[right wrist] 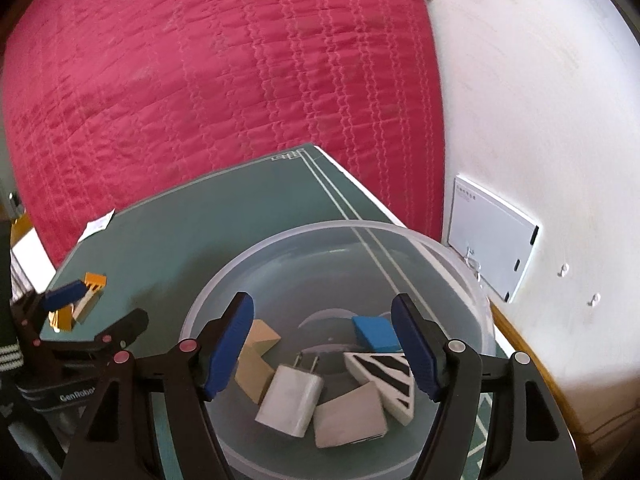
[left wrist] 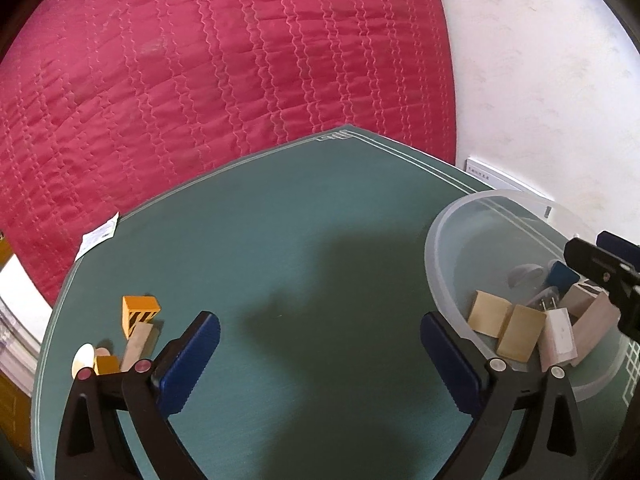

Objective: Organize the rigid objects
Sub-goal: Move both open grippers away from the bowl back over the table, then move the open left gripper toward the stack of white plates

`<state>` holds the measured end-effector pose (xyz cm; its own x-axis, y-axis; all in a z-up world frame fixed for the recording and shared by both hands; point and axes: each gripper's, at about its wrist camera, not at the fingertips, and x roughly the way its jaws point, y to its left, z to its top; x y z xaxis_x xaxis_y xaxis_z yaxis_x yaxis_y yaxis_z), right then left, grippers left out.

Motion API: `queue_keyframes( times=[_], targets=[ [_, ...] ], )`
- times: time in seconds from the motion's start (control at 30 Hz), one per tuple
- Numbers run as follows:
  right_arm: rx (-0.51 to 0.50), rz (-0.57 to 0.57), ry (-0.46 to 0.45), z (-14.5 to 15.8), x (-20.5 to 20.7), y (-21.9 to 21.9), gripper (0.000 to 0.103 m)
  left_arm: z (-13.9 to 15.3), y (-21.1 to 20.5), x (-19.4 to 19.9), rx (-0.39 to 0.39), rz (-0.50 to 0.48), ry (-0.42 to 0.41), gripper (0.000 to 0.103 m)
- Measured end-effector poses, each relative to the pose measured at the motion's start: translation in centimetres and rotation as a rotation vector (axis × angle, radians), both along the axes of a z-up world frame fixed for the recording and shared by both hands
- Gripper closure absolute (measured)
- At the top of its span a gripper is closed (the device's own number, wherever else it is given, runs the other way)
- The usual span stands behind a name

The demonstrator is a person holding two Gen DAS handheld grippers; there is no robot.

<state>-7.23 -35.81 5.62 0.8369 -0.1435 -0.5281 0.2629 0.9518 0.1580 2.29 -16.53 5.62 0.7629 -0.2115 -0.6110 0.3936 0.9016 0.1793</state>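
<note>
My right gripper (right wrist: 322, 346) hangs over the clear plastic bowl (right wrist: 460, 264), jaws spread wide with nothing between them. Inside the bowl, straight below, lies a white wall charger (right wrist: 290, 400) with its two prongs pointing toward the far rim. Touching the charger on its right is a flat grey block (right wrist: 350, 416), and against that leans a white wedge with black stripes (right wrist: 384, 376). A blue block (right wrist: 376, 334) sits beyond the wedge, toward the bowl's far side, and two tan wooden blocks (right wrist: 256, 360) lie on the charger's left, partly hidden behind my left-side finger.

My left gripper (left wrist: 320, 350) is held over the green table (left wrist: 304, 216), left of the bowl, jaws also spread and empty — only bare mat shows between them. Well apart from the bowl, at the table's left edge, a small cluster waits: an orange block with black stripes (left wrist: 140, 314), a pale wooden block (left wrist: 138, 346) leaning against it, a smaller orange piece (left wrist: 107, 364) and a white rounded piece (left wrist: 83, 358) just beside it.

A small white paper tag (left wrist: 98, 236) lies at the table's far left edge. Beyond the table spreads a red quilted bed cover (left wrist: 224, 64) — to the bowl's right, a white wall (left wrist: 540, 80).
</note>
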Motion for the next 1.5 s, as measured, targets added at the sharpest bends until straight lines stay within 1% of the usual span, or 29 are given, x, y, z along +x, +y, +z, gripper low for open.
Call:
queue_keyframes(
  times=[0.27, 0.4, 0.67, 0.8, 0.9, 1.07, 1.33, 1.5],
  targets=[
    [-0.042, 0.044, 0.011, -0.3, 0.1, 1.9, 0.030, 0.1, 1.6, -0.2, -0.008, 0.032, -0.005, 0.001],
    [-0.041, 0.062, 0.015, -0.3, 0.0, 2.6, 0.030, 0.2, 2.4, -0.5, -0.006, 0.045, -0.013, 0.001],
    [-0.042, 0.107, 0.016, 0.4, 0.4, 4.2, 0.030, 0.5, 4.0, -0.8, 0.006, 0.074, -0.036, 0.001],
    [-0.068, 0.148, 0.018, 1.0, 0.9, 5.6, 0.030, 0.7, 4.9, -0.9, 0.012, 0.090, -0.052, 0.001],
    [-0.097, 0.188, 0.023, 1.3, 1.4, 6.8, 0.030, 0.7, 5.7, -0.9, 0.009, 0.108, -0.057, 0.001],
    [-0.114, 0.247, 0.044, 1.4, 2.7, 8.9, 0.030, 0.7, 6.8, -0.9, 0.005, 0.131, -0.060, 0.001],
    [-0.082, 0.299, 0.090, 0.6, 5.3, 11.5, 0.030, 0.6, 8.7, -0.4, -0.003, 0.159, -0.050, 0.001],
    [-0.083, 0.346, 0.111, 0.0, 6.5, 13.8, 0.030, 0.6, 11.1, 0.1, -0.010, 0.190, -0.037, 0.001]
  ],
)
